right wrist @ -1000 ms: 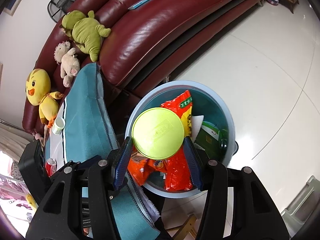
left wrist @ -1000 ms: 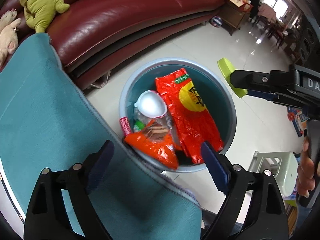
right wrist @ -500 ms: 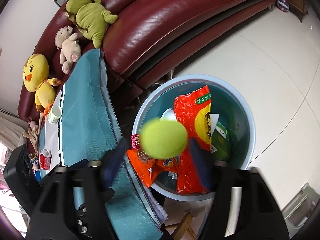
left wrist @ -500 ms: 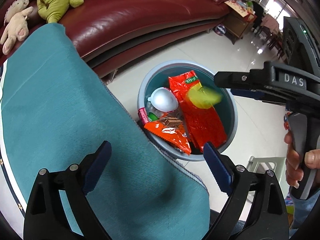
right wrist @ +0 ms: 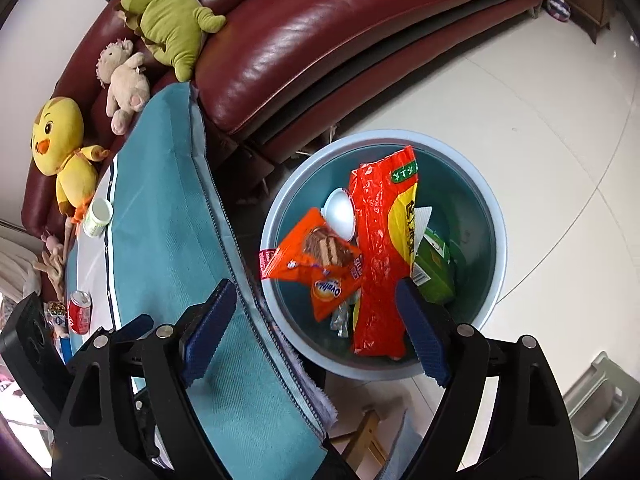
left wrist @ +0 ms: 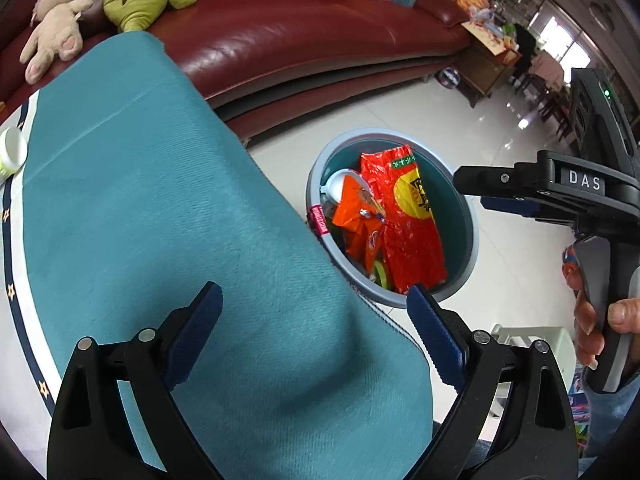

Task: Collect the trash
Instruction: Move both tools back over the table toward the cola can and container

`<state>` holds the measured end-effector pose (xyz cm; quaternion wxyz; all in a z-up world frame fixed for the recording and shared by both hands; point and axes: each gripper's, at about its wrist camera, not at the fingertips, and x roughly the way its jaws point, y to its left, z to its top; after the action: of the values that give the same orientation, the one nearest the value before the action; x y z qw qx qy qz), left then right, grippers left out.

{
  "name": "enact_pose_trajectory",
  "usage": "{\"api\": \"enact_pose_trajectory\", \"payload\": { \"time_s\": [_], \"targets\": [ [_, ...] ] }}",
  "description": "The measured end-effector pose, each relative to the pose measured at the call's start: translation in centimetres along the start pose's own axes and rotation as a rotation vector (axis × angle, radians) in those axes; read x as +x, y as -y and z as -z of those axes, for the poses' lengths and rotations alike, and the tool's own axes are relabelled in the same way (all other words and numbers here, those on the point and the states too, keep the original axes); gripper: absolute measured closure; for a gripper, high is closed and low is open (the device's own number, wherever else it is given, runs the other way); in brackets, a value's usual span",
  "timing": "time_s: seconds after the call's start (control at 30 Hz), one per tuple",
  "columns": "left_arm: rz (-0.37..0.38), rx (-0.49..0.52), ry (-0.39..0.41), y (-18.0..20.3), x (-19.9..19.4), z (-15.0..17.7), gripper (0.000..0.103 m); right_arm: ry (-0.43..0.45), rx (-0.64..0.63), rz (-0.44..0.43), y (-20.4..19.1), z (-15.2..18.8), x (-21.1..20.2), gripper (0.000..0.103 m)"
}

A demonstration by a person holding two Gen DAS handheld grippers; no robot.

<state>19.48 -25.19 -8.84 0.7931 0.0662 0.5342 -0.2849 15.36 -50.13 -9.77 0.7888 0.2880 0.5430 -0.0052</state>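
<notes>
The right gripper (right wrist: 316,328) has just been opening, with nothing between its jaws; the left gripper (left wrist: 312,336) also gapes, empty, over the teal tablecloth (left wrist: 160,220). The trash lies in the bin (right wrist: 496,240) on the floor: the red bag (right wrist: 380,248) and orange wrapper (right wrist: 316,264) look light, crinkly and slippery, best pinched at an edge. A yellow-green lid (left wrist: 379,274) barely peeks out beneath them.

The bin (right wrist: 496,240) stands on the floor (right wrist: 540,112), hemmed on two sides — the teal-covered counter (right wrist: 168,208) just beside its near rim, the sofa (right wrist: 304,40) base close behind. The tiled floor on its far side lies open. Wrappers (right wrist: 380,248) crowd the bin's middle, leaving bare room along the far inner wall. On the counter, the teal stretch is free — a cup (right wrist: 97,217) and can (right wrist: 80,312) stand at its far edge.
</notes>
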Motion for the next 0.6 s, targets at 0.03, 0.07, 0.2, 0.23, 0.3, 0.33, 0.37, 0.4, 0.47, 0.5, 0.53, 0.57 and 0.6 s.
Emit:
{"api": "enact_pose_trajectory", "payload": {
  "time_s": [0.03,0.07,0.2,0.23,0.3,0.33,0.37,0.4,0.47,0.5,0.53,0.57,0.6],
  "targets": [
    [-0.001,-0.004,0.005,-0.2,-0.3,0.2,0.009,0.001,0.000,0.001,-0.2,0.1,-0.1,0.025],
    [-0.002,-0.007,0.009,-0.4,-0.6,0.3,0.009,0.003,-0.001,0.002,-0.3,0.2,-0.3,0.025],
    [-0.003,-0.016,0.027,-1.2,-1.8,0.9,0.009,0.004,-0.017,0.011,-1.5,0.8,-0.9,0.025],
    [-0.004,-0.019,0.032,-1.4,-2.1,1.0,0.009,0.001,-0.021,0.011,-1.8,0.8,-0.9,0.025],
    [-0.003,-0.029,0.044,-1.9,-2.8,1.3,0.009,-0.002,-0.038,0.018,-2.7,1.1,-1.2,0.025],
    [-0.003,-0.036,0.051,-2.2,-3.1,1.5,0.009,-0.003,-0.047,0.020,-3.0,1.2,-1.2,0.025],
    [-0.004,-0.042,0.056,-2.5,-3.4,1.7,0.009,-0.005,-0.058,0.023,-3.6,1.4,-1.4,0.025],
    [-0.006,-0.048,0.062,-2.8,-3.7,1.9,0.009,-0.006,-0.068,0.024,-4.1,1.5,-1.4,0.025],
    [-0.010,-0.059,0.073,-3.6,-4.4,2.4,0.009,-0.008,-0.090,0.028,-5.2,1.7,-1.6,0.025],
    [-0.013,-0.063,0.079,-3.9,-4.7,2.6,0.009,-0.009,-0.102,0.032,-5.8,1.8,-1.7,0.021],
    [-0.017,-0.069,0.085,-4.4,-5.1,2.9,0.008,-0.007,-0.114,0.036,-6.3,1.9,-1.7,0.018],
    [-0.021,-0.075,0.092,-4.8,-5.4,3.1,0.008,-0.005,-0.128,0.042,-7.0,2.0,-1.8,0.018],
    [-0.024,-0.082,0.098,-5.3,-5.8,3.3,0.008,-0.008,-0.143,0.048,-7.6,2.2,-1.8,0.018]
  ]
}}
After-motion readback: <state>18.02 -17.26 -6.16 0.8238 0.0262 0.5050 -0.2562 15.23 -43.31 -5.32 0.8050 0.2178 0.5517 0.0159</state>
